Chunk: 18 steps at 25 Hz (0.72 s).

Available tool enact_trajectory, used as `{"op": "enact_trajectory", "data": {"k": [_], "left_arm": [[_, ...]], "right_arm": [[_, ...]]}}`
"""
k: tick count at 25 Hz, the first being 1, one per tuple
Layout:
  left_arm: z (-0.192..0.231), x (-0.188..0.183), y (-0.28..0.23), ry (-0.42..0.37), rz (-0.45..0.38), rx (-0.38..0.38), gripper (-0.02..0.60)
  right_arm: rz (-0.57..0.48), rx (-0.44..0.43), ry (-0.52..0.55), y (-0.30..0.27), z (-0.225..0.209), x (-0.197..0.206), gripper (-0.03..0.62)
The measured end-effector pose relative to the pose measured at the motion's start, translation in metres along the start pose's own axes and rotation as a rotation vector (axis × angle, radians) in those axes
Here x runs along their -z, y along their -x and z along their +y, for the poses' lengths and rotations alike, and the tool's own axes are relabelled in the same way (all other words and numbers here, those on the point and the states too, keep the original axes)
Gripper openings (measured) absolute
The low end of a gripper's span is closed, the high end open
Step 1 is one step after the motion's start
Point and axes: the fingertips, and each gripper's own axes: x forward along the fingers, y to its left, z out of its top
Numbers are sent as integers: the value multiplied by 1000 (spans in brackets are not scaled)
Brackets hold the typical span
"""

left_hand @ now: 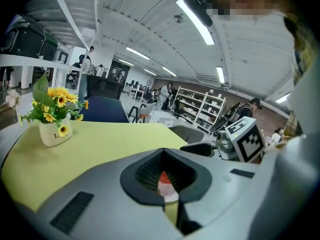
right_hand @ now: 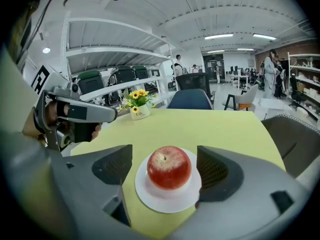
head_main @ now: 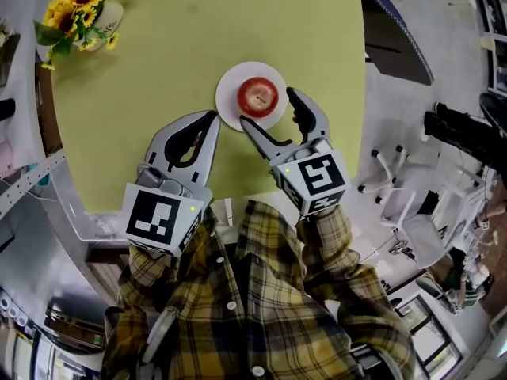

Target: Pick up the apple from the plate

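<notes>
Here we are over the yellow-green table point(head_main: 158, 70), and the right gripper point(head_main: 269, 108) has its jaws spread wide. The red apple point(right_hand: 169, 167) sits squarely between them, stem up, on its small white plate point(right_hand: 150, 196). We see a sliver of plate showing on either side of the fruit, so neither ribbed pad point(right_hand: 116, 165) is touching it. The apple is about midway between the two pads. The plate's rim runs under both jaw tips, though we cannot tell whether either tip rests on it.

Over to the left gripper point(head_main: 211, 119): its jaws are closed tip to tip with nothing clamped, leaving only the oval hollow between the pads. Through that hollow, in the left gripper view, we catch a small patch of the apple and the plate just ahead of the tips. From the head view those closed tips sit just beside the plate's left rim, close to the right gripper's near jaw.

Well beyond both pairs of jaws and off to their left stands a pot of sunflowers point(head_main: 83, 6), near the table's far corner
</notes>
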Motion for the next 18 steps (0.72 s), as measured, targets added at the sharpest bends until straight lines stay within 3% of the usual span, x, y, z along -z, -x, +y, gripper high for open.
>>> {"op": "enact_trajectory", "data": {"k": [18], "left_arm": [[4, 35, -12, 38, 52, 5, -2]], "right_arm": [[68, -9, 27, -33, -7, 40, 393]]}}
